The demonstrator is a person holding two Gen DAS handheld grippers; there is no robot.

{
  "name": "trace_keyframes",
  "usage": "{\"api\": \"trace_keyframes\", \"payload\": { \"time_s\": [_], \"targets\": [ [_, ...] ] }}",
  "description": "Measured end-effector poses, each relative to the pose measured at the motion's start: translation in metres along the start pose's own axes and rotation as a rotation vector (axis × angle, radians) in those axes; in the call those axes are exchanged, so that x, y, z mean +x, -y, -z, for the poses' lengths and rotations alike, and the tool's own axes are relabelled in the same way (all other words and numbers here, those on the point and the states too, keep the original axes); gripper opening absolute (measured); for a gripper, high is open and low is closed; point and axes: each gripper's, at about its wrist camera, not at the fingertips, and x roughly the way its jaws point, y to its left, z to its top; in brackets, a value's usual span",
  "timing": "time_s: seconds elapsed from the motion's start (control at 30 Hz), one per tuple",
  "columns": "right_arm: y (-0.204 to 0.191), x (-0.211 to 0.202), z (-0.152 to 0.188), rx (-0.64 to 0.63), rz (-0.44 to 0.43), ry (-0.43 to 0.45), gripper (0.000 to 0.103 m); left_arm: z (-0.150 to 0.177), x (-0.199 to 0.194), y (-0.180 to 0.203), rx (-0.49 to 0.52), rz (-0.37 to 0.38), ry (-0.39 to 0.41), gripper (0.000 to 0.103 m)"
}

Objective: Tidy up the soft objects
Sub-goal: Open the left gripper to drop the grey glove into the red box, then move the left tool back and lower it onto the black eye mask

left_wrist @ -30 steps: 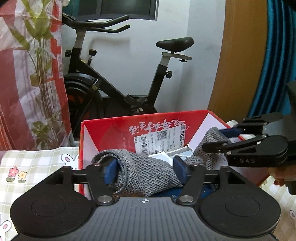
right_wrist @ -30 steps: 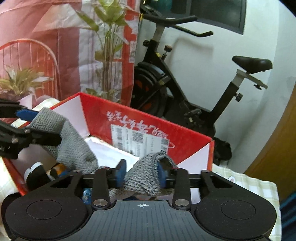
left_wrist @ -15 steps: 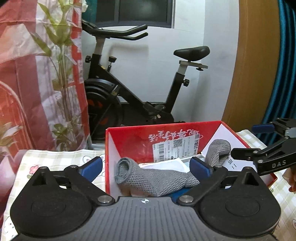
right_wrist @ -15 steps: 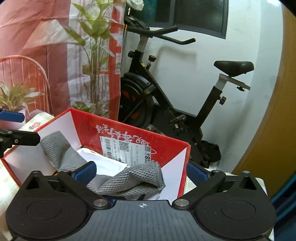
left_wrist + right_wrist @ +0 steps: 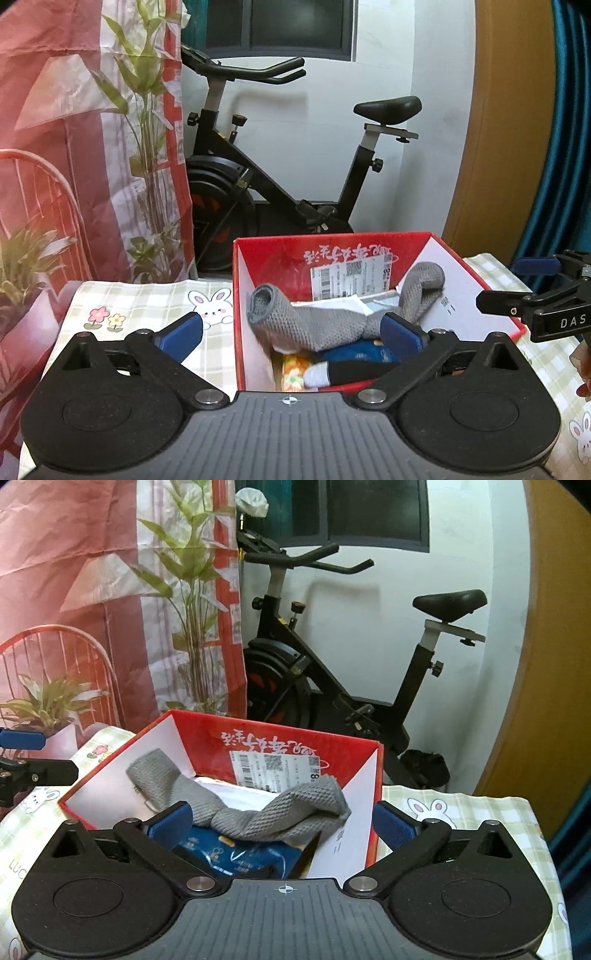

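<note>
One grey sock (image 5: pixel 317 325) in red box (image 5: pixel 476 284); left gripper (image 5: pixel 291 334) fingers apart; right gripper (image 5: pixel 282 823) fingers apart

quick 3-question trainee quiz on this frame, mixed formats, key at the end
1. True or false: the left gripper is shut on the grey knitted cloth.
2. Where does the grey knitted cloth lie? A) on the checked tablecloth B) inside the red box C) on the exercise bike
3. Fill in: the jaws of the right gripper stand ____.

Key: 1 false, it is open with the cloth lying loose; 2 B; 3 open.
</note>
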Motion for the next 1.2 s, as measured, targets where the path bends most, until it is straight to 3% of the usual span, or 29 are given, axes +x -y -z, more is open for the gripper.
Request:
{"api": "trace_keyframes", "payload": {
  "time_s": [0.7,0.93,1.2],
  "targets": [
    [-0.01,-0.033,0.058,0.053,0.021,0.072,0.103,0.063,-0.015,-0.005,-0.032,0.007,-0.083,0.103],
    [-0.014,-0.029,0.084,0.053,0.013,0.036,0.103,0.084,-0.004,-0.01,-0.053,0.008,-0.147,0.103],
    [-0.03,-0.013,0.112,0.032,-0.023,-0.075,0.103,0.106,0.014,-0.01,-0.063,0.024,-0.219,0.103]
  ]
}}
